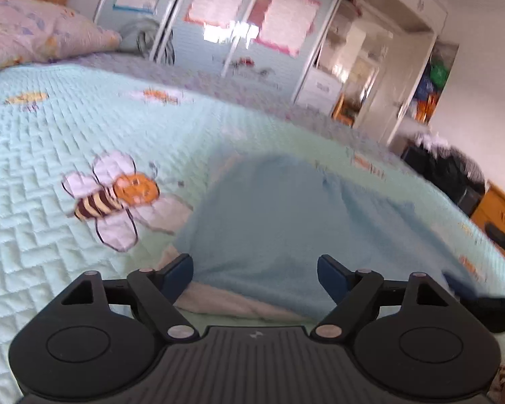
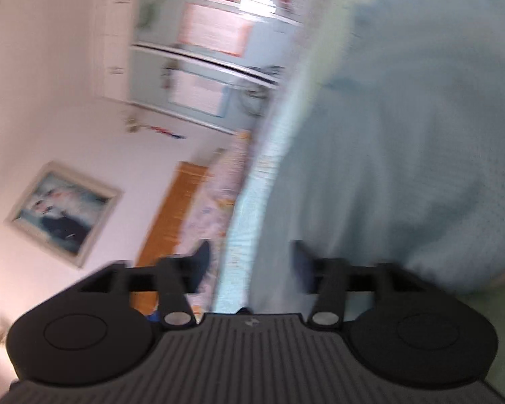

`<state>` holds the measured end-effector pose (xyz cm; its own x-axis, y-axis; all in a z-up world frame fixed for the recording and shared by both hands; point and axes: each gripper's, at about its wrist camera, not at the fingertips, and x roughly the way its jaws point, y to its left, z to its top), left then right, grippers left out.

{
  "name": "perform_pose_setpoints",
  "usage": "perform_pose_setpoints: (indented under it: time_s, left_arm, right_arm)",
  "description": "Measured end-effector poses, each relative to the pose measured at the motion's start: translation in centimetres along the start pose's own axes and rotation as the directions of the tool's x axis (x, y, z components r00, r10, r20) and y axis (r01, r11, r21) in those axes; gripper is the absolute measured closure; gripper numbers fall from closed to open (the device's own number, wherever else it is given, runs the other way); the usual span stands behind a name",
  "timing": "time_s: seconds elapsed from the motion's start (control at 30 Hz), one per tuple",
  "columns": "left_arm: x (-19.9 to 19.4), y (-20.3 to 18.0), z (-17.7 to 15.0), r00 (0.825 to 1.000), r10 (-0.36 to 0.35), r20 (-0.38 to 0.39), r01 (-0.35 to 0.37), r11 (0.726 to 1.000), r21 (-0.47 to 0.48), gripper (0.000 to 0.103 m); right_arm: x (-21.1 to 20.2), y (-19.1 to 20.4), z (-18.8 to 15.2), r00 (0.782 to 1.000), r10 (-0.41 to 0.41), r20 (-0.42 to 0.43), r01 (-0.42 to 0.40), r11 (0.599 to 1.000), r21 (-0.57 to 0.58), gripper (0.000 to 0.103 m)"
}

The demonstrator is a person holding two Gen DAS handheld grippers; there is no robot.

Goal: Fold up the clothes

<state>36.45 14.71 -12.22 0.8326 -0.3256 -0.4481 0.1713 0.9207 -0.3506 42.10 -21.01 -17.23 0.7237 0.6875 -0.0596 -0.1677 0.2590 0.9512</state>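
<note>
Garment: a light blue garment lies on the bedspread, roughly at the middle of the near half of the bed, right of the bee motif. A paler edge shows along its near side.
Left gripper: the left gripper hovers over the near edge of the garment. Its jaws stand wide apart, released; the fabric lies below and between the fingertips, and no pad presses on it.
Right gripper: the right gripper is rolled onto its side, so the room appears tilted in its view. Its jaws are parted, released, with nothing pinched between them. The same blue garment fills the right part of this view, close ahead. The view is blurred.
Bed: pale green quilted bedspread; a patterned pillow lies at the far left.
Background: a wardrobe stands beyond the far side of the bed. A framed picture hangs on the wall.
</note>
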Motion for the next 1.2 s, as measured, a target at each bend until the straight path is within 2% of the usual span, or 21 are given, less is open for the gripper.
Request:
perform_pose_setpoints:
  time_s: [0.07, 0.13, 0.2, 0.27, 0.37, 0.4, 0.47, 0.57, 0.6, 0.67, 0.73, 0.77, 0.8, 0.83, 0.87, 0.9, 0.97, 1.0, 1.07, 1.13, 1.2]
  left_arm:
    - [-0.6, -0.4, 0.2, 0.999, -0.033, 0.020, 0.032, 0.999, 0.001, 0.015]
    - [-0.6, -1.1, 0.4, 0.999, -0.038, 0.018, 0.038, 0.999, 0.038, 0.012]
    - [0.4, -0.9, 0.4, 0.999, 0.040, -0.025, -0.039, 0.997, 0.059, 0.007]
    - [1.4, -0.2, 0.3, 0.989, 0.129, -0.079, -0.125, 0.991, 0.057, 0.013]
    - [0.0, 1.1, 0.7, 0.995, 0.096, -0.037, -0.098, 0.993, -0.071, 0.016]
    - [-0.3, 0.3, 0.9, 0.997, 0.080, -0.017, -0.081, 0.994, -0.073, 0.016]
    - [-0.8, -1.4, 1.4, 0.999, 0.042, 0.018, -0.041, 0.997, -0.070, 0.014]
    - [0.7, -7.2, 1.8, 0.996, -0.084, 0.014, 0.083, 0.996, 0.030, 0.012]
    - [1.5, -9.6, 1.5, 0.995, -0.099, 0.007, 0.097, 0.989, 0.113, 0.010]
    - [4.0, -12.8, 0.4, 0.998, -0.058, -0.035, 0.065, 0.965, 0.253, 0.010]
    - [6.9, -12.7, -0.8, 0.991, 0.027, -0.130, 0.008, 0.965, 0.261, 0.015]
    - [7.5, -11.8, -1.1, 0.986, 0.045, -0.158, -0.008, 0.974, 0.227, 0.015]
    - [6.9, -10.7, -1.0, 0.990, 0.013, -0.139, 0.013, 0.983, 0.184, 0.016]
    - [6.2, -9.8, -0.7, 0.993, -0.002, -0.116, 0.019, 0.989, 0.149, 0.015]
    - [5.6, -9.3, -0.7, 0.995, 0.028, -0.094, -0.013, 0.988, 0.151, 0.014]
    - [5.0, -8.7, -0.6, 0.996, 0.058, -0.072, -0.046, 0.987, 0.152, 0.014]
    - [3.8, -7.6, -0.4, 0.995, 0.101, -0.022, -0.098, 0.988, 0.119, 0.014]
    - [3.2, -7.0, -0.3, 0.993, 0.118, 0.005, -0.118, 0.989, 0.089, 0.013]
    - [2.6, -6.1, -0.2, 0.984, 0.173, 0.047, -0.175, 0.984, 0.036, 0.008]
    - [2.9, -5.8, 0.0, 0.971, 0.234, 0.037, -0.235, 0.972, 0.008, 0.007]
    - [2.8, -5.4, -0.2, 0.972, 0.233, 0.020, -0.232, 0.972, -0.029, 0.007]
  right_arm:
    - [-0.3, -0.6, 0.4, 1.000, -0.005, 0.004, 0.005, 1.000, 0.018, 0.030]
    - [-0.9, -1.5, 0.5, 1.000, -0.019, 0.008, 0.019, 0.998, 0.055, 0.042]
    - [-2.1, -1.6, 0.1, 0.998, -0.049, 0.027, 0.047, 0.998, 0.048, 0.046]
    - [-4.1, -0.7, -0.6, 0.991, -0.114, 0.065, 0.116, 0.993, -0.024, 0.045]
    - [-6.2, 0.2, -0.1, 0.976, -0.177, 0.130, 0.188, 0.978, -0.085, 0.039]
    - [-6.4, 0.7, -0.1, 0.976, -0.165, 0.144, 0.181, 0.978, -0.106, 0.033]
    - [-6.0, 1.2, -0.3, 0.979, -0.132, 0.152, 0.154, 0.977, -0.145, 0.030]
    - [-3.7, 1.4, -0.1, 0.988, -0.085, 0.126, 0.104, 0.983, -0.154, 0.029]
    - [-3.3, 0.9, 0.0, 0.989, -0.083, 0.120, 0.100, 0.984, -0.146, 0.029]
    - [-2.9, -0.2, 0.4, 0.988, -0.096, 0.118, 0.111, 0.986, -0.124, 0.029]
    - [-3.7, -1.6, 1.3, 0.980, -0.153, 0.126, 0.165, 0.981, -0.099, 0.032]
    - [-5.2, -2.3, 1.8, 0.975, -0.170, 0.145, 0.182, 0.980, -0.077, 0.047]
    - [-6.9, -3.1, 2.4, 0.969, -0.180, 0.169, 0.190, 0.981, -0.046, 0.054]
    - [-8.6, -3.6, 3.0, 0.962, -0.184, 0.202, 0.192, 0.981, -0.016, 0.055]
    - [-10.0, -3.3, 3.3, 0.950, -0.202, 0.239, 0.215, 0.976, -0.029, 0.054]
    - [-11.1, -2.6, 3.6, 0.934, -0.226, 0.275, 0.253, 0.965, -0.065, 0.048]
    - [-12.8, -1.0, 3.9, 0.909, -0.246, 0.336, 0.304, 0.943, -0.133, 0.031]
    - [-12.6, -0.3, 4.0, 0.919, -0.203, 0.337, 0.267, 0.951, -0.156, 0.026]
    - [-10.5, 0.5, 4.7, 0.946, -0.119, 0.302, 0.177, 0.969, -0.172, 0.025]
    - [-7.2, 0.7, 5.6, 0.961, -0.063, 0.270, 0.111, 0.980, -0.166, 0.024]
    - [-3.5, -0.7, 7.0, 0.973, -0.043, 0.226, 0.069, 0.992, -0.107, 0.024]
